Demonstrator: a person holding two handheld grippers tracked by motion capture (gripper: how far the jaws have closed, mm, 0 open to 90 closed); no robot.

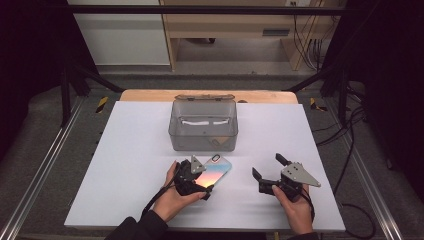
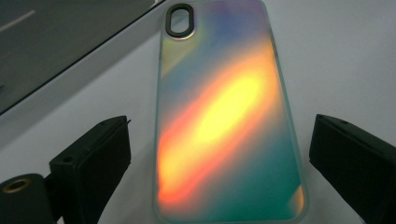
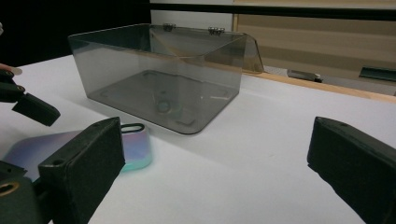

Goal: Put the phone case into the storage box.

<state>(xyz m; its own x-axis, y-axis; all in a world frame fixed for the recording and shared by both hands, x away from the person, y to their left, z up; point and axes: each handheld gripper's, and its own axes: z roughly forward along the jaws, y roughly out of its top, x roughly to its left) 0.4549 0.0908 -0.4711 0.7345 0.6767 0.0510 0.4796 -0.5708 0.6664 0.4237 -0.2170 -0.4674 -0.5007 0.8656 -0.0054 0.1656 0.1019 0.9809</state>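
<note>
Item: phone case, iridescent, lying flat on the white surface, just near of the clear box, lid open.
Handling (est.): light, thin, semi-flexible shell; glossy back prob. slippery; low breakage risk.
Grip pt: across long side edges, near end, away from camera cutout.
My left gripper: jaws wide, straddling case's near end, not closed on it.
My right gripper: jaws wide, empty, to the right.
</note>
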